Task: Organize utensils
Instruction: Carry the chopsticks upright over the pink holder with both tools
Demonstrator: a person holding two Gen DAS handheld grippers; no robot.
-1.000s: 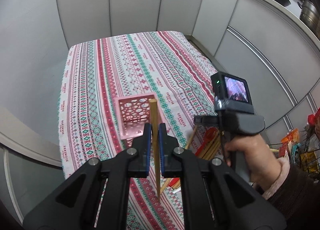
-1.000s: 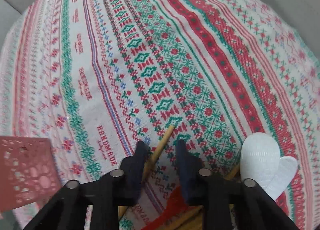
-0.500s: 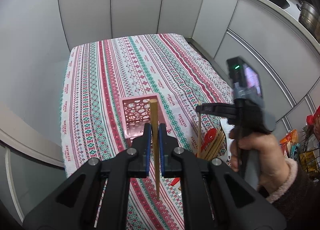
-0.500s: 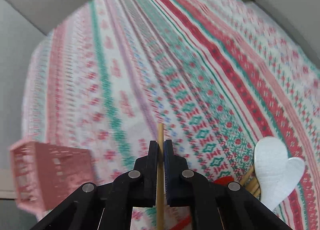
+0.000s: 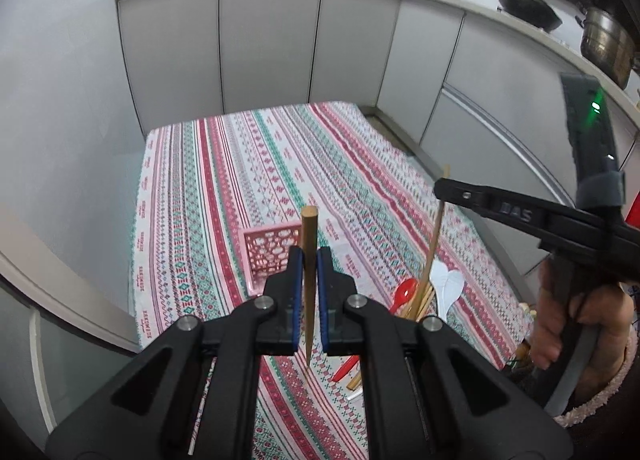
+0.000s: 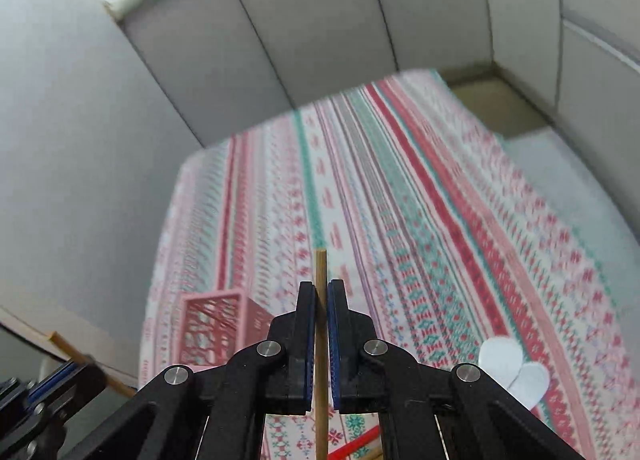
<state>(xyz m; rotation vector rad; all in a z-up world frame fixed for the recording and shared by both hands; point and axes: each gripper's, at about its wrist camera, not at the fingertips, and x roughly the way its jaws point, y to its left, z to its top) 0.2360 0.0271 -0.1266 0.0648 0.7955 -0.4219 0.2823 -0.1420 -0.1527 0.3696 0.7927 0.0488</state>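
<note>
Patterned red-and-green tablecloth (image 5: 224,179) before grey kitchen cabinets. Left gripper (image 5: 308,260) and right gripper (image 6: 321,300) each clamp one wooden chopstick (image 5: 309,236) upright — transport step; next, probably lowering both into the pink perforated plastic basket (image 5: 272,250).

"HANDMADE" woven along the tablecloth (image 5: 149,219) (repeated), raised "DAS" on the right tool (image 5: 443,188)
</note>
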